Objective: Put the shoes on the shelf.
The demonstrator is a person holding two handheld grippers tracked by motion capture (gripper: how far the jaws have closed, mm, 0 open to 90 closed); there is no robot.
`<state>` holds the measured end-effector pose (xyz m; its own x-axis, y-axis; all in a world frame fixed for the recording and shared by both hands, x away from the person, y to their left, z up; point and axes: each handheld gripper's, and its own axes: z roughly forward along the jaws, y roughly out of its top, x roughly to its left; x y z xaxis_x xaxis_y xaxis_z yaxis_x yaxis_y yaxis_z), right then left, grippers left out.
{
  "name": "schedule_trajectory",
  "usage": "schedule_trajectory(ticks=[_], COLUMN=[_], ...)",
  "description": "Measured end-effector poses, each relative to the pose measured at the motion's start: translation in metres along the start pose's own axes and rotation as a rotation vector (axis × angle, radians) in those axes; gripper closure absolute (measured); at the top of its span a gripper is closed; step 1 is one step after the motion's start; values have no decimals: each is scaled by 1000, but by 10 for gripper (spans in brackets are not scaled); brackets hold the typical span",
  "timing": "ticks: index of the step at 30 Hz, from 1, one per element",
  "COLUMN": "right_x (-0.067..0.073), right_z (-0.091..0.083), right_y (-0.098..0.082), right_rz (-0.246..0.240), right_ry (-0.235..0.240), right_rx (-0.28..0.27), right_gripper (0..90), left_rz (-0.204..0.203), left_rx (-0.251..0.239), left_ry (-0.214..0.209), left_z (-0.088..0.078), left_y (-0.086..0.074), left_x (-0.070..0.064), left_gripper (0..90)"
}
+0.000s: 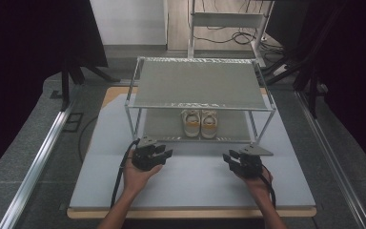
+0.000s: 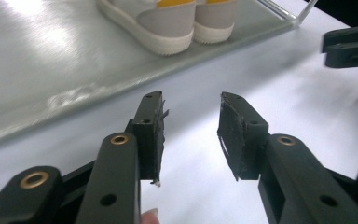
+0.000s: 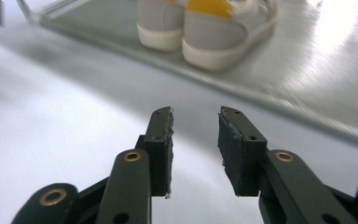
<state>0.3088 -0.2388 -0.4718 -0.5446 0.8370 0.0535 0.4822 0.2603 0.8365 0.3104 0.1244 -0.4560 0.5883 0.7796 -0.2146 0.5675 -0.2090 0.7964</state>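
While both hands rest low on the table, the scene reads as follows:
Table: a pale grey mat [image 1: 100,143] covers the tabletop, with a wooden edge showing along the near side
Rack: a two-tier metal shoe rack [image 1: 200,86] stands on the far half of the mat, its upper shelf bare
Shoes: a pair of grey and white shoes with yellow heel tabs [image 1: 199,123] sits side by side on the lower shelf, heels toward the person, roughly centred
Left gripper: the left gripper [image 1: 164,153] is held just in front of the rack's left end, jaws parted with a clear gap and nothing between them; in the left gripper view [image 2: 191,135] the shoes [image 2: 168,23] lie ahead and slightly left, well apart from the jaws
Right gripper: the right gripper [image 1: 228,160] is near the rack's right front leg, jaws likewise parted and empty; in the right gripper view [image 3: 195,149] the shoe heels [image 3: 205,28] lie straight ahead on the shelf
Hands: each hand wraps its gripper from below, forearms entering from the near edge
Gap: the two grippers are well apart, neither touching the rack
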Motion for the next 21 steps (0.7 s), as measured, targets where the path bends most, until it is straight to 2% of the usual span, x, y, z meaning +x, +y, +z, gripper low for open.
schedule_trajectory(ticks=[2, 5, 7, 10, 13, 18, 21], right_x=[-4, -9, -13, -20, -24, -23, -21], right_z=[-11, -24, -32, -40, -42, -40, -37], right_y=[-9, -20, -25, -28, -29, -29, -30], right_rz=[10, 23, 33, 52, 68, 48, 30], right_ry=[-5, -12, -23, -31, -32, -27, -19], right_rx=[5, 15, 15, 9, 6, 21, 33], right_gripper=[643, 638, 633, 631, 622, 619, 597], left_rz=[-15, -12, -3, -24, -23, -40, -42], left_rx=[2, 8, 20, 24, 22, 15, 16], left_ry=[-1, 6, 24, 21, 17, 3, 9], left_z=[-8, -18, -21, -23, -24, -25, -25], left_y=[-7, -16, -21, -21, -20, -19, -18], left_x=[3, 7, 10, 15, 14, 16, 15], left_gripper=[595, 579, 575, 561, 552, 520, 482])
